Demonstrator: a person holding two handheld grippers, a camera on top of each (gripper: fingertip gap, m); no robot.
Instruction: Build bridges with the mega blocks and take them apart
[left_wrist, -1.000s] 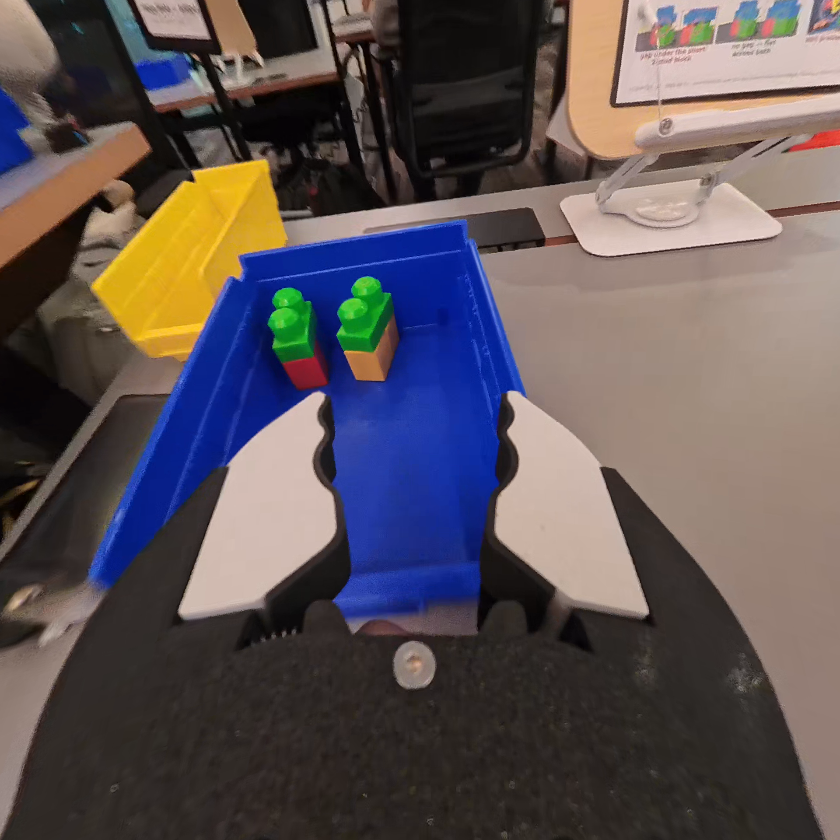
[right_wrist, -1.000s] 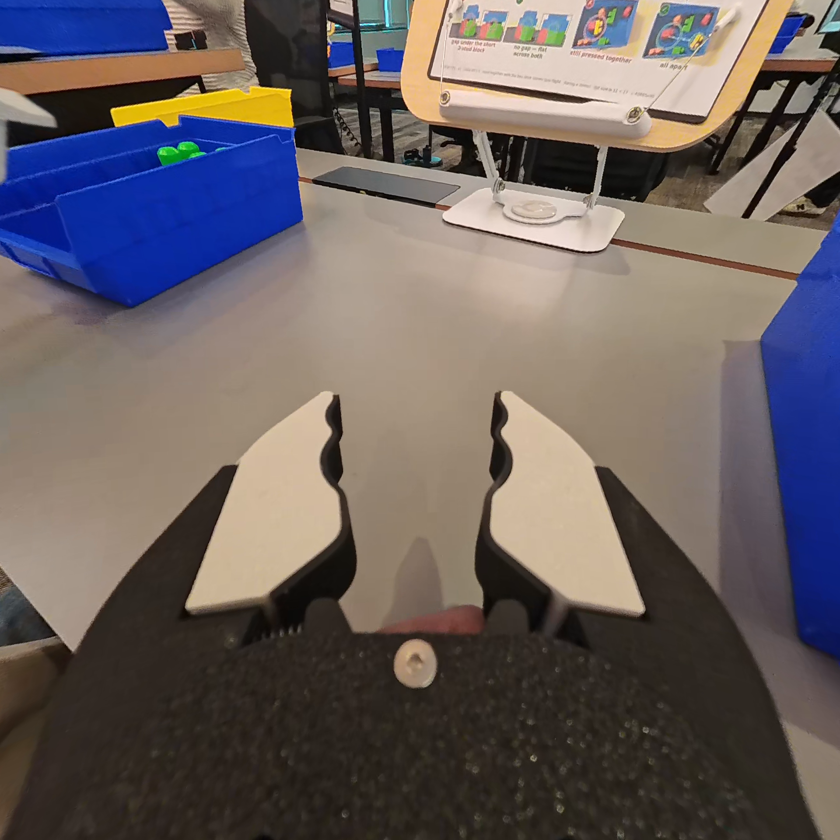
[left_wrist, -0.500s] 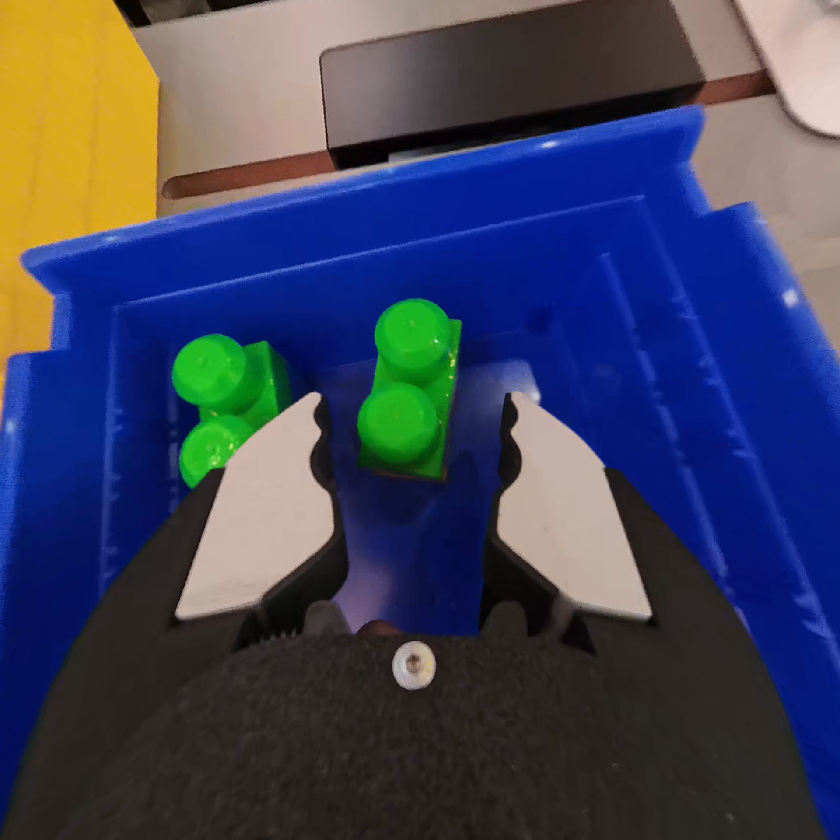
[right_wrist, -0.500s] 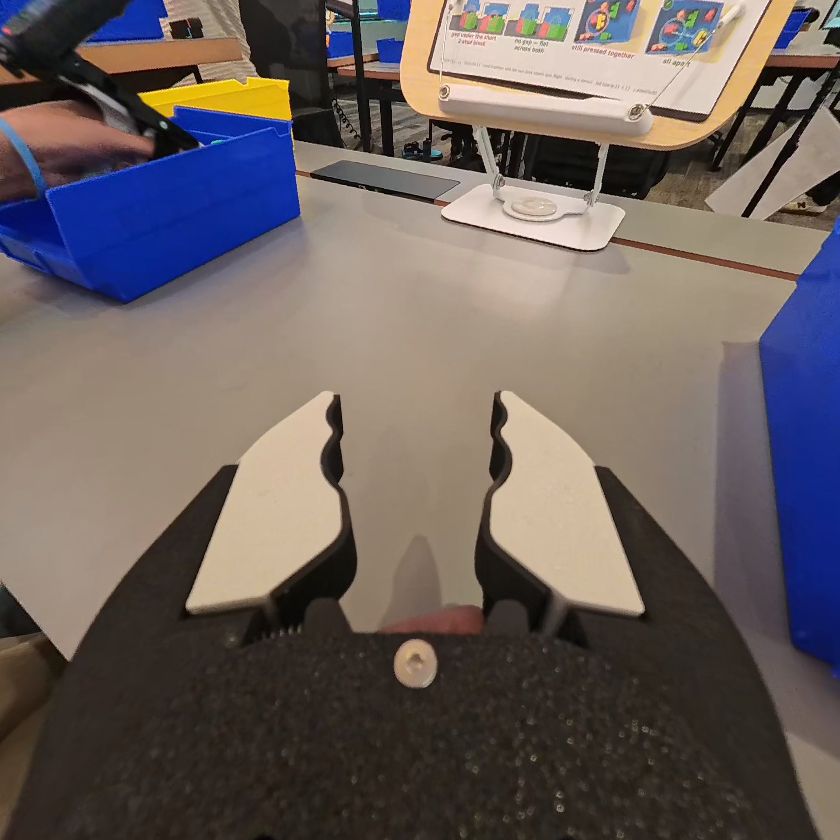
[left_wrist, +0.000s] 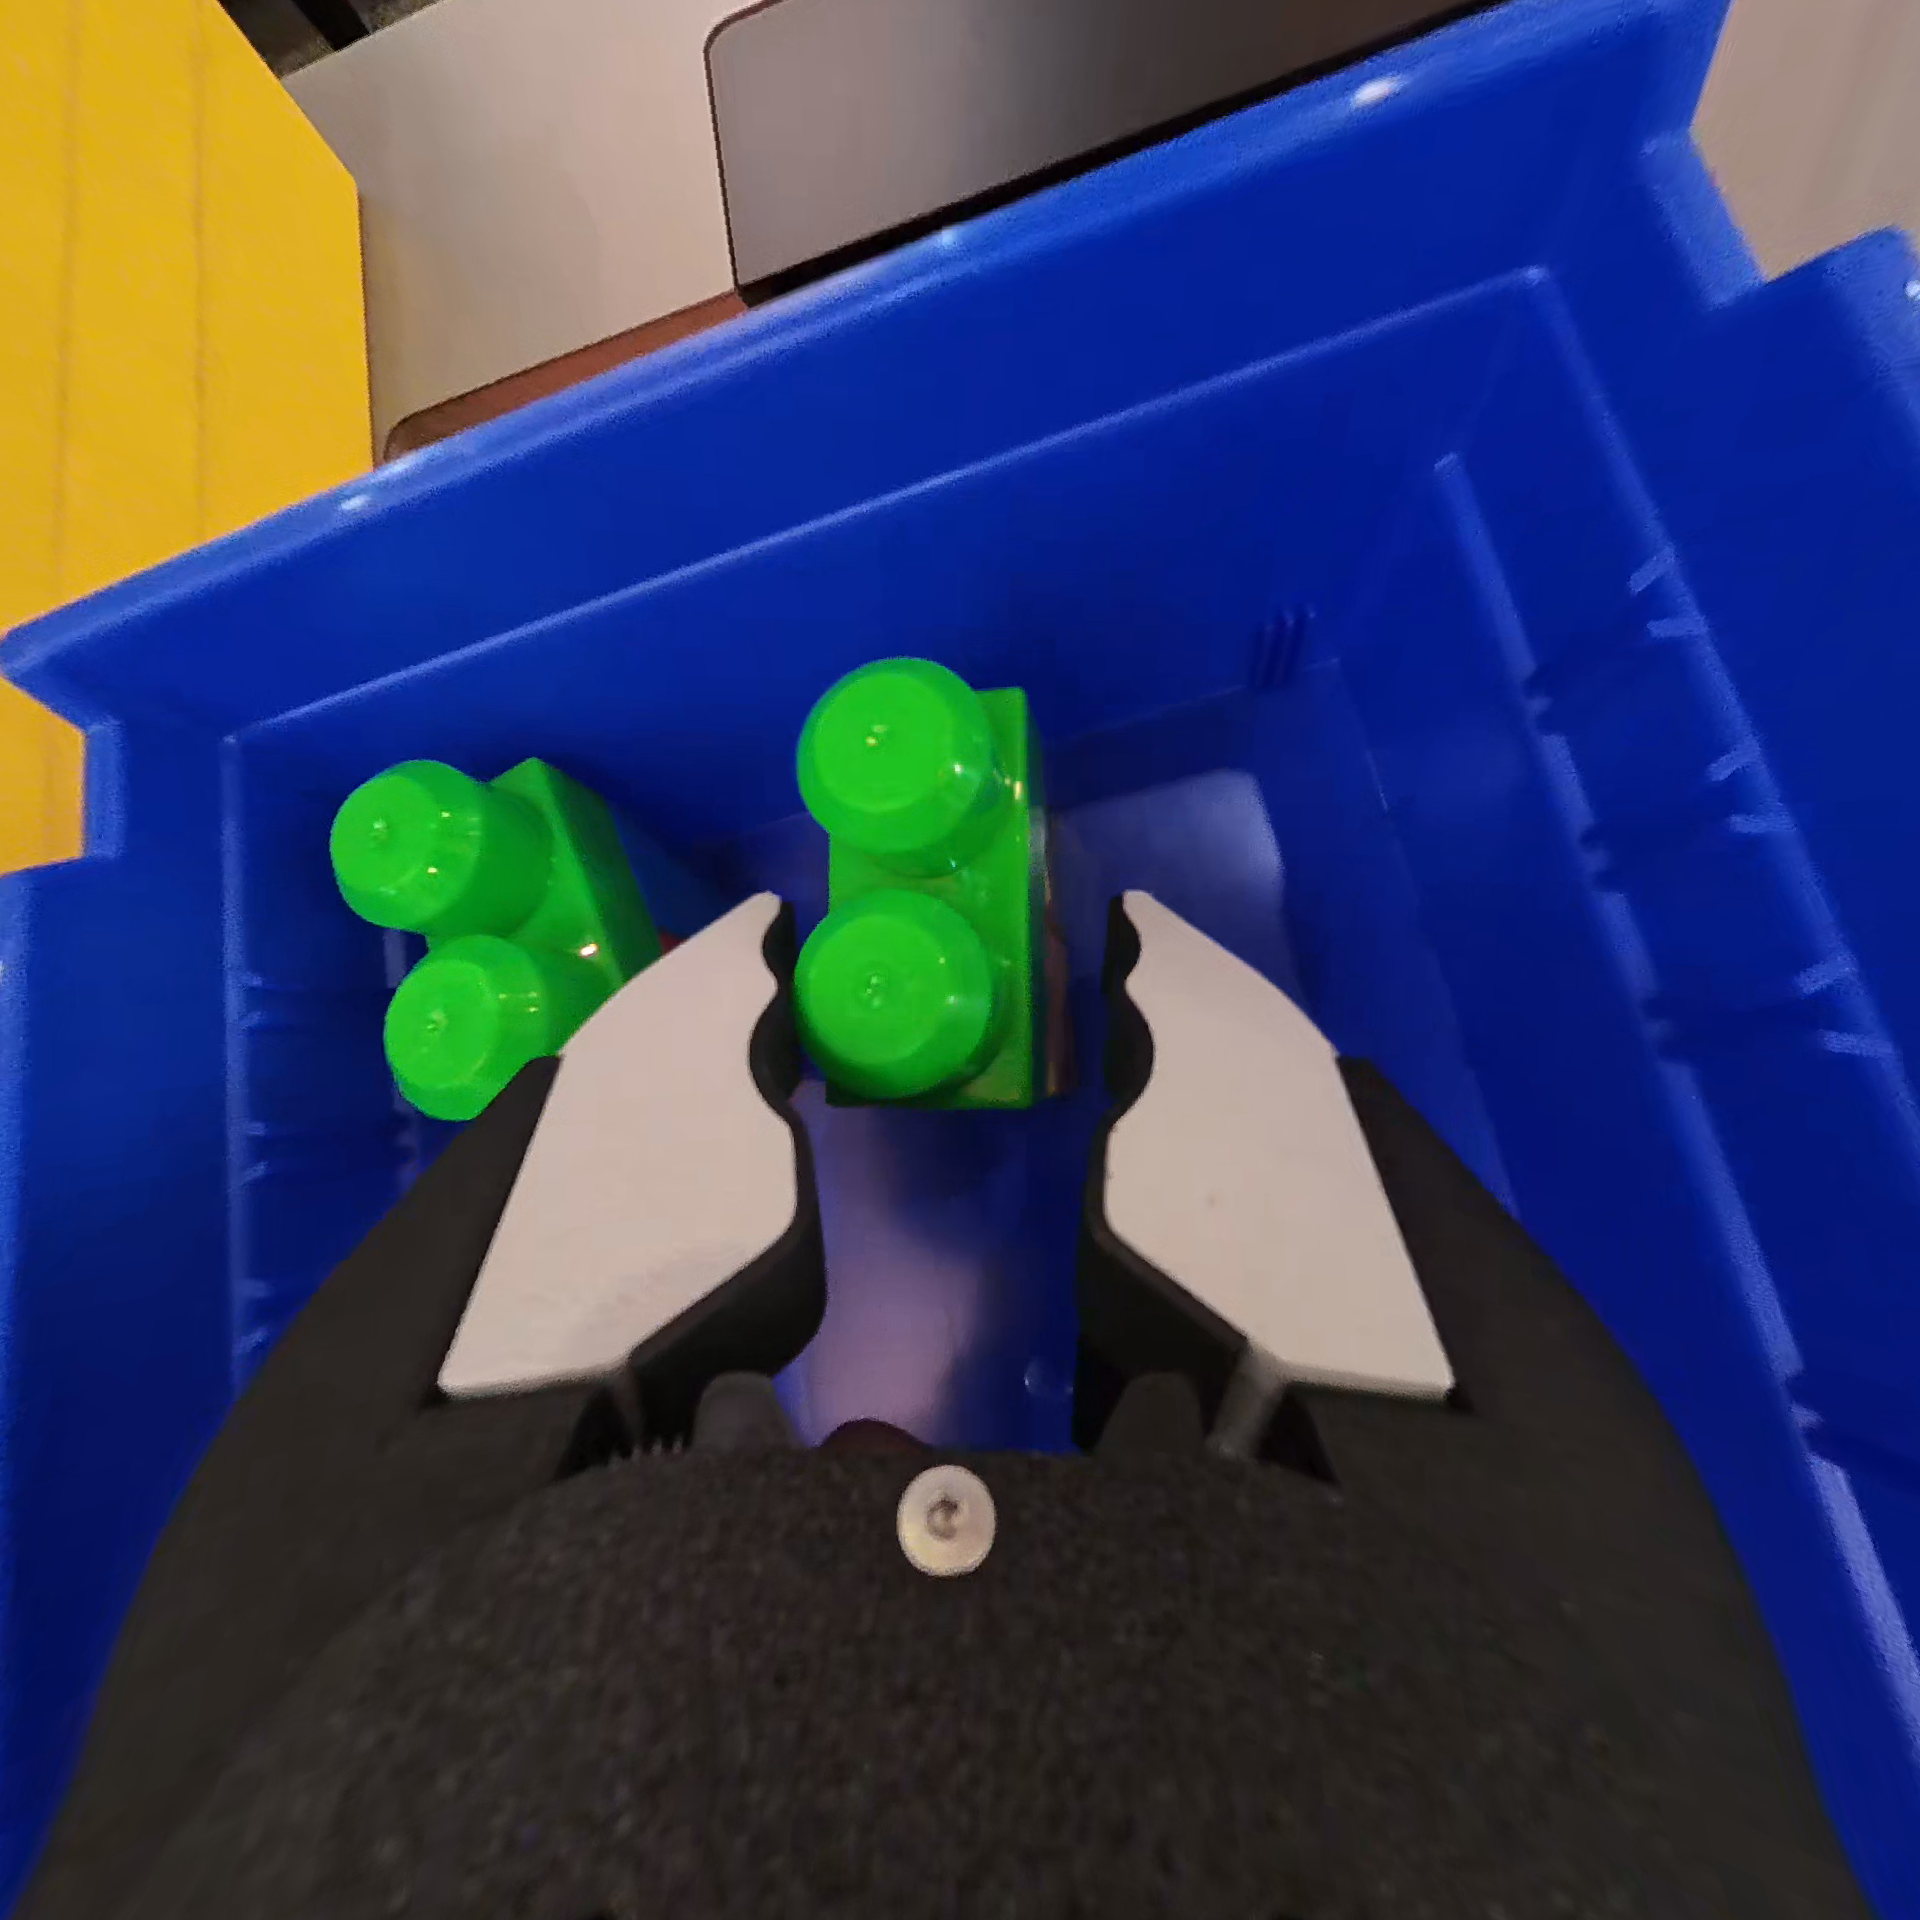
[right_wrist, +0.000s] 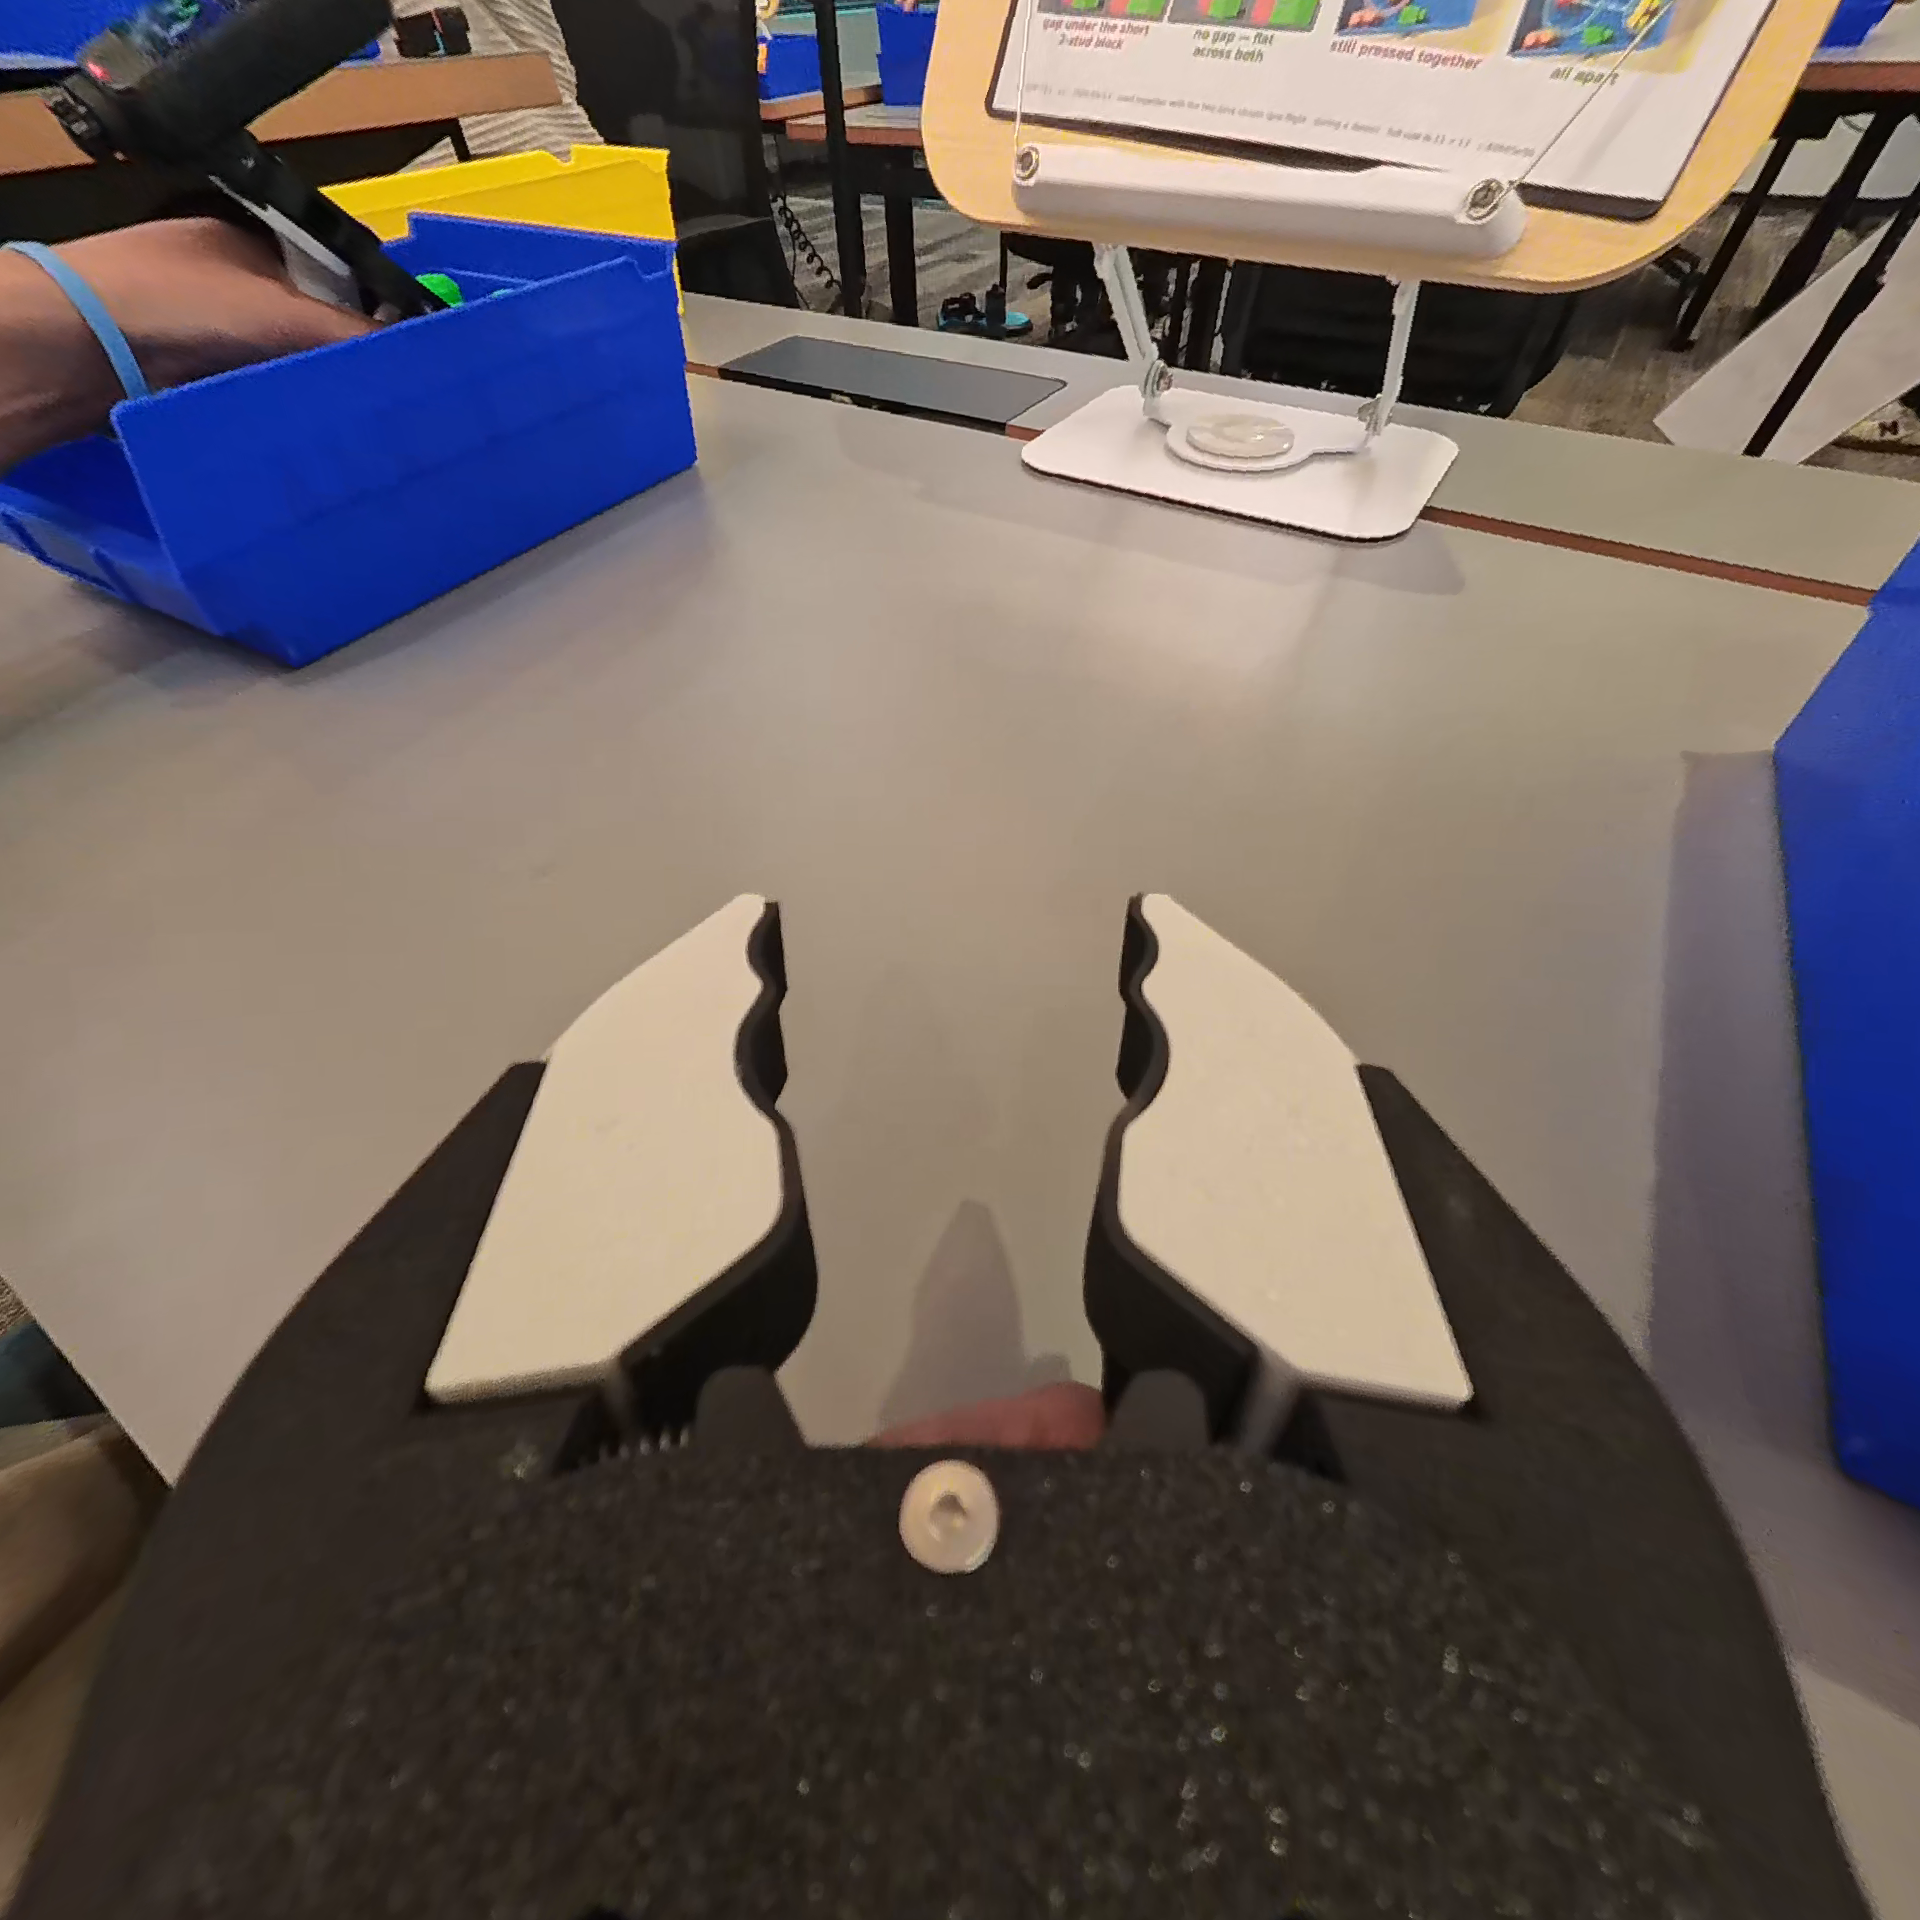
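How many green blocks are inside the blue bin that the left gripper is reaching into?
2. One green block sits between the open fingers of the left gripper; the other green block stands to its left, near the blue bin wall. Others may be hidden beneath the gripper.

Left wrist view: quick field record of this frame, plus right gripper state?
bin: blue bin, two stacks at its far end
right stack: green-topped stack between the open fingers, not clamped
left stack: second green-topped stack, partly hidden by the left finger
left gripper: open, inside the bin
right gripper: open, empty, over the grey table
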